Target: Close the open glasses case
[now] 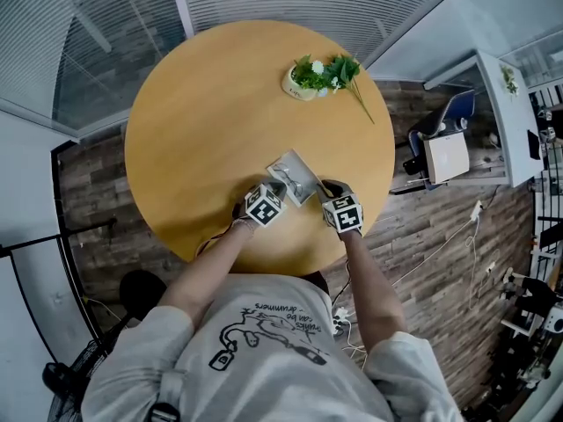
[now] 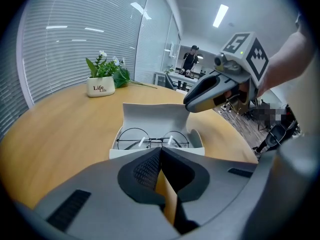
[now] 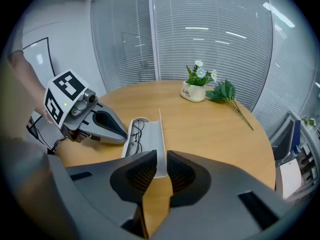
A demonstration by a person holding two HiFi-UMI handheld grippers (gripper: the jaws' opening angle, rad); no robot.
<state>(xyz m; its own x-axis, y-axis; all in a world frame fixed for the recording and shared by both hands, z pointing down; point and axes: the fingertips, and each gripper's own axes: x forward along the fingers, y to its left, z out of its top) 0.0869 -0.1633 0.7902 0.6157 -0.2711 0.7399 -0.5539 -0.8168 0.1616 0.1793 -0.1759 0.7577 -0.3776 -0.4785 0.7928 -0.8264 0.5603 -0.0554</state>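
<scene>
**Now the lid needs to come down**

We see the glasses case [image 1: 295,176] lying open near our edge of the round worktop [image 1: 202,104], well apart from the flower pot [image 1: 303,82]. The round glasses [image 2: 150,138] lie in the bottom half. The lid [image 3: 156,136] stands straight up.

Our right hand-held gripper [image 3: 161,160] has its jaws nearly together. The near end of the lid sits in the thin gap, so we think it is pinching the lid. Our left hand-held gripper [image 2: 160,155] is clenched with nothing in it. Its tip is right at the front wall of the case, and we cannot tell if it touches.

What could go wrong? The pinch is on just one end of a thin lid, so the lid could slip out if we swing it fast. The case looks light and the worktop looks smooth. A push on the lid could make the whole case slide or tip. The lid folds down toward the left tip, so it could get caught on it. If the glasses sit too high, the lid could squash them.
</scene>
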